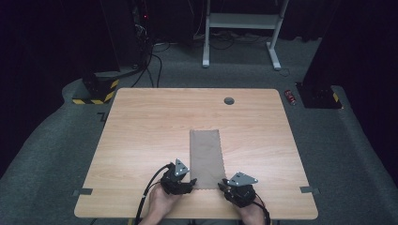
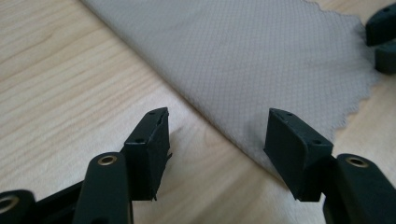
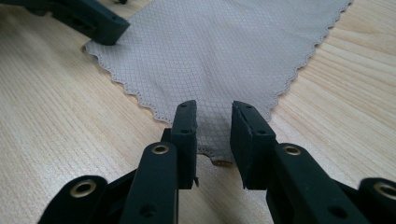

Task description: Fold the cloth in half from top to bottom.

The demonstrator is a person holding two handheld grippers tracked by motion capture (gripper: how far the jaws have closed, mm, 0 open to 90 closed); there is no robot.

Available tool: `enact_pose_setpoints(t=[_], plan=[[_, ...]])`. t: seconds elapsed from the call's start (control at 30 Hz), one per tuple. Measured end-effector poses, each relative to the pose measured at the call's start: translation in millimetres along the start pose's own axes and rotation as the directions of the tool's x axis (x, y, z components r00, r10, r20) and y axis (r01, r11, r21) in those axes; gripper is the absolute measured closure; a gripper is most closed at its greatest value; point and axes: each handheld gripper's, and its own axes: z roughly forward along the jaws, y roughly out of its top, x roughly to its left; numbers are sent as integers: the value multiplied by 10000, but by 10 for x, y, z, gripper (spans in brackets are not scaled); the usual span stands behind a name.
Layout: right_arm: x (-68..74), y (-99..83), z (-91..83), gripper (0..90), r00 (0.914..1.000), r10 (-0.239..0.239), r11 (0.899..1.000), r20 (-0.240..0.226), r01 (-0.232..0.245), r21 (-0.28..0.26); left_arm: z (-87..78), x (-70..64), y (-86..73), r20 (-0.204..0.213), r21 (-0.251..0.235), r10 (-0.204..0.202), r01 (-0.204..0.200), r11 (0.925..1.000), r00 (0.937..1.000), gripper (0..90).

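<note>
A grey-brown cloth (image 1: 205, 157) with scalloped edges lies flat as a long strip on the wooden table (image 1: 141, 131), its short end towards the near edge. My left gripper (image 1: 189, 183) is open at the cloth's near left corner. In the left gripper view, the left gripper (image 2: 217, 126) has its jaws wide apart, astride the long edge of the cloth (image 2: 243, 60). My right gripper (image 1: 224, 186) is at the near right corner. In the right gripper view, the right gripper (image 3: 214, 109) stands open by a narrow gap, with the corner of the cloth (image 3: 219, 56) between its jaws.
A round cable hole (image 1: 229, 101) sits near the table's far edge. Grey tape marks (image 1: 82, 191) (image 1: 309, 190) lie by the near corners. On the floor beyond are a white desk frame (image 1: 239, 21), a red can (image 1: 291, 97) and a yellow-black striped base (image 1: 96, 91).
</note>
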Motion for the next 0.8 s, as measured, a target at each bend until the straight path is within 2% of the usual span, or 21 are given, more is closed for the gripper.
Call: enact_pose_setpoints(t=[0.37,0.4,0.53,0.57,0.67,0.7,0.73,0.8], plan=[[8,-4,-10,701,10000,-61,9999,-36,61,-90,-60,-9,-68,19,-4,-4,5,10000,10000,397],[-20,-1,-12,691,9998,122,9998,-187,-125,-146,-66,-6,-72,11,10,1,-1,10000,10000,396],[-73,22,-14,678,9994,275,9994,-226,-280,-200,-94,26,-69,55,228,-16,15,9997,10000,394],[-110,54,-24,663,9990,347,9990,-281,-355,-274,-112,40,-77,68,336,-99,97,9994,9999,390],[-152,94,-31,646,9991,293,9989,-305,-304,-356,-129,71,-96,190,250,-304,299,9992,9994,386],[-178,112,-32,638,9988,345,9985,-343,-359,-422,-134,96,-103,260,209,-426,421,9989,9988,386],[-250,141,-18,632,9979,532,9972,-376,-551,-506,-129,160,-102,376,143,-711,706,9974,9968,386],[-286,156,-2,658,9973,641,9968,-355,-657,-460,-124,196,-94,423,99,-856,852,9963,9954,384]])
